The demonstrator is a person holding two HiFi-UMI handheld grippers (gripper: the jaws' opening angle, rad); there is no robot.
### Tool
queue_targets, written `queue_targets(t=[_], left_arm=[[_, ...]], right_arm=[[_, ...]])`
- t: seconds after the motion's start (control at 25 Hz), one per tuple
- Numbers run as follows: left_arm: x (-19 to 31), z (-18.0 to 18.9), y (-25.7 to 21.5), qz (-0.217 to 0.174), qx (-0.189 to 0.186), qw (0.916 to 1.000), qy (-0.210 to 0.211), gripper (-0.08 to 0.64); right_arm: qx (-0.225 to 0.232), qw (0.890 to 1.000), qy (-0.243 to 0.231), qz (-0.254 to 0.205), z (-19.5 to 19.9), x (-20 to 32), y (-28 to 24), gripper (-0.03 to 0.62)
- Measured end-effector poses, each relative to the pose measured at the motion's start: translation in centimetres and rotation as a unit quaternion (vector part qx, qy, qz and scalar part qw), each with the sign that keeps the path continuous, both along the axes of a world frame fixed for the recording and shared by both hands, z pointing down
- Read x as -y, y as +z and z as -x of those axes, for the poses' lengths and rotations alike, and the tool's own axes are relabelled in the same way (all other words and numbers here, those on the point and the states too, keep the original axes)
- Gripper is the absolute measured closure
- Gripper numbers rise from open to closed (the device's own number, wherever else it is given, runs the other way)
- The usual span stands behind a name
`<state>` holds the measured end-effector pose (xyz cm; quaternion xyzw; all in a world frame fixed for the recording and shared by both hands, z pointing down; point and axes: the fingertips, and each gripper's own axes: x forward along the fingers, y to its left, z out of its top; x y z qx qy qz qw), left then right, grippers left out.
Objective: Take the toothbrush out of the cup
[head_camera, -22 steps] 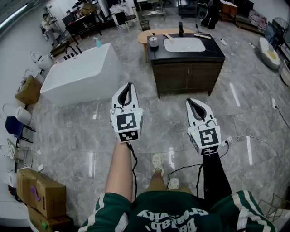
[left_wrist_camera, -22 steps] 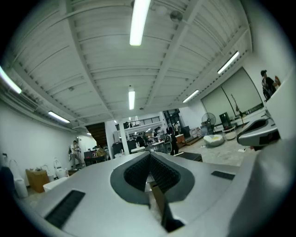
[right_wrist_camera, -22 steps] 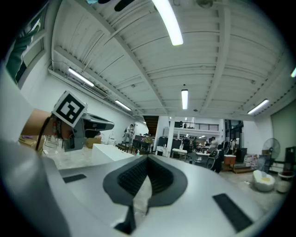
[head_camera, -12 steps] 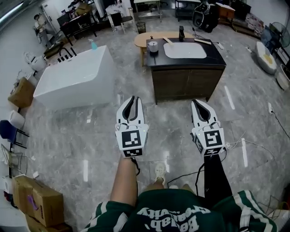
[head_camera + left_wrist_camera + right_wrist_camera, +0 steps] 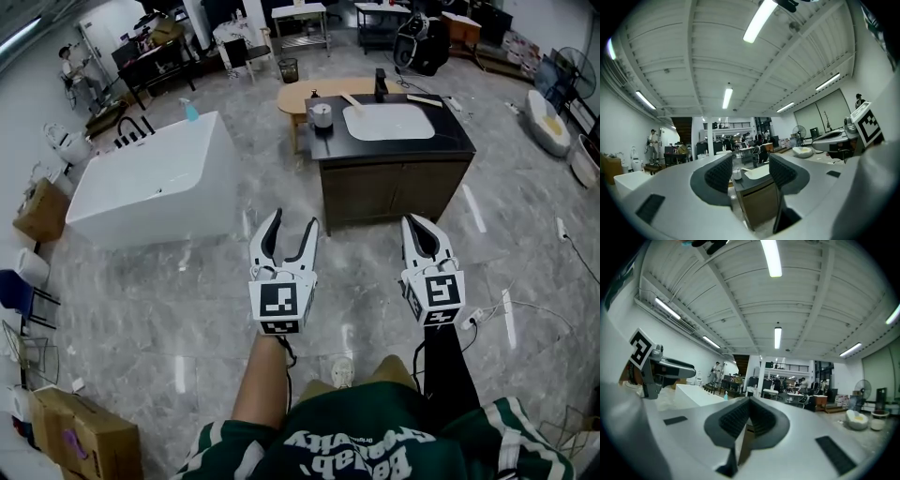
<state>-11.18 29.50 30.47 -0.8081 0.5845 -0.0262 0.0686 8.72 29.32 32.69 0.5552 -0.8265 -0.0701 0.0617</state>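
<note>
Since the earlier frame, the left hand-held gripper (image 5: 293,225) has sprung its jaws apart, and the dark bench (image 5: 455,136) has drawn closer to both tools.

Nearest to me, the left hand-held gripper stands released and level, with nothing between its pads (image 5: 719,173). Through the gap, its own view frames the front of the bench. Beside it, the right hand-held gripper (image 5: 421,225) is clenched and also level, its pads meeting on nothing. Both hang over the grey marble floor (image 5: 187,300), well short of the bench.

On the bench top, the cup (image 5: 321,114) stands at the left corner, just beside the white sink (image 5: 389,122). A thin stem rises from the cup in the left gripper view. I take it for the toothbrush (image 5: 738,169), though it is too small to be sure. A white bathtub (image 5: 150,178) lies to the left of the bench.
</note>
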Motion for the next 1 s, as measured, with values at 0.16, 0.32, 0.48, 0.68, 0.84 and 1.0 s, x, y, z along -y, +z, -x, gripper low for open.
queue_targets(t=[0.16,0.32,0.48,0.68,0.84,1.0], left_arm=[[1.2,0.1,-0.4,-0.002,0.004,1.0,0.007,0.316],[2.7,0.1,-0.5,-0.005,0.003,0.9999,0.013,0.316],[4.3,-0.3,-0.2,-0.002,0.004,0.9999,0.016,0.316],[5.9,-0.8,0.0,0.0,0.011,0.9997,0.021,0.311],[7.4,-0.7,0.8,0.005,0.009,0.9999,0.013,0.305],[9.4,-0.6,1.2,0.009,0.011,0.9999,-0.003,0.299]], right_arm=[[0.003,1.0,0.003,0.005,0.5,1.1,0.1,0.589],[0.009,1.0,-0.006,-0.001,1.2,2.4,-0.2,0.589],[0.008,1.0,-0.018,-0.011,1.9,4.0,-0.4,0.589],[0.011,1.0,-0.026,-0.014,1.9,5.7,-0.3,0.589],[0.016,1.0,-0.022,-0.013,1.3,7.6,0.1,0.589],[0.021,0.999,-0.024,-0.012,0.9,9.6,0.2,0.589]])
